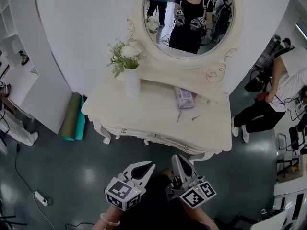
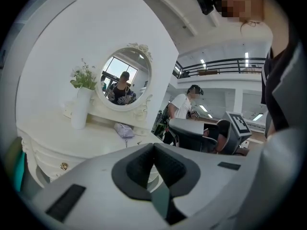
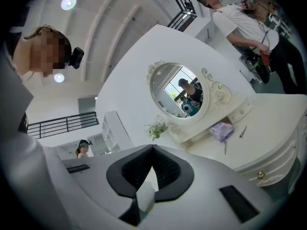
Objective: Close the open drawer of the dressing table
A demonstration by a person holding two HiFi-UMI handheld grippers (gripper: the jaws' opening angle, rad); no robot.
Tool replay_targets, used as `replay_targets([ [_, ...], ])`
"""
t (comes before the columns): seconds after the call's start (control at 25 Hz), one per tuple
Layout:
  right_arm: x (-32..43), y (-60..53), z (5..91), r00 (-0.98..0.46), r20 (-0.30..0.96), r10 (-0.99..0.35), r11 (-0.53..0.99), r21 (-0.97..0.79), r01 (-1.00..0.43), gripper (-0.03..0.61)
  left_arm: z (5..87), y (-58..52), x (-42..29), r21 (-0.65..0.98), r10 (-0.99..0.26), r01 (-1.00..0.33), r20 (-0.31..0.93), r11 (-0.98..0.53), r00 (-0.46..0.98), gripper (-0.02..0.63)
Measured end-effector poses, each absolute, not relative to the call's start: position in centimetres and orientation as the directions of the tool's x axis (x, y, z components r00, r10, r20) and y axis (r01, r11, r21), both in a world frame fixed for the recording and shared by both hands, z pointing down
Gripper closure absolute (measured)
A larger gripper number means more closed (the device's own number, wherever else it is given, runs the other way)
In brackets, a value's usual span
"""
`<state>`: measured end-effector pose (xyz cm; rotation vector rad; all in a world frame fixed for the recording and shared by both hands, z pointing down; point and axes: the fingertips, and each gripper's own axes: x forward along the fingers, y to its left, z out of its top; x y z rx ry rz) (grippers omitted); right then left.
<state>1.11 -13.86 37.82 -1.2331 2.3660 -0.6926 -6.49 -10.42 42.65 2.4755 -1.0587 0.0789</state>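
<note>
The left tool (image 1: 147, 167) and right tool (image 1: 177, 160) are held close to the person, well back from the worktop (image 1: 153, 111). Each has its jaws pinched tip to tip on nothing. The drawer (image 1: 139, 132) lies along the worktop's front, below the vase (image 1: 132, 83); I cannot tell whether it stands open.

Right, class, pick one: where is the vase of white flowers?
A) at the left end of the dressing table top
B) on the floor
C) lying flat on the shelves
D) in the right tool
A: the vase stands upright on the dressing table top, left of the mirror in the head view.
</note>
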Motion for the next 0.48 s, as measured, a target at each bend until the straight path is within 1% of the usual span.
replay_targets([
  [0.24,1.6,-13.2,36.5,-0.556,-0.126,-0.822,0.518,-0.571,-0.637,0.565,42.4,-10.7,-6.9,0.338,-0.686,-0.715,0.222,-0.612,0.693,0.595],
  [0.4,1.3,-12.7,37.9,-0.567,-0.106,-0.817,0.503,-0.613,-0.609,0.565,42.7,-10.2,-7.7,0.326,-0.701,-0.733,0.234,-0.596,0.674,0.595],
  [0.48,0.4,-12.6,38.4,-0.586,-0.1,-0.804,0.504,-0.638,-0.583,0.565,43.2,-9.5,-8.2,0.345,-0.708,-0.742,0.245,-0.575,0.662,0.595],
])
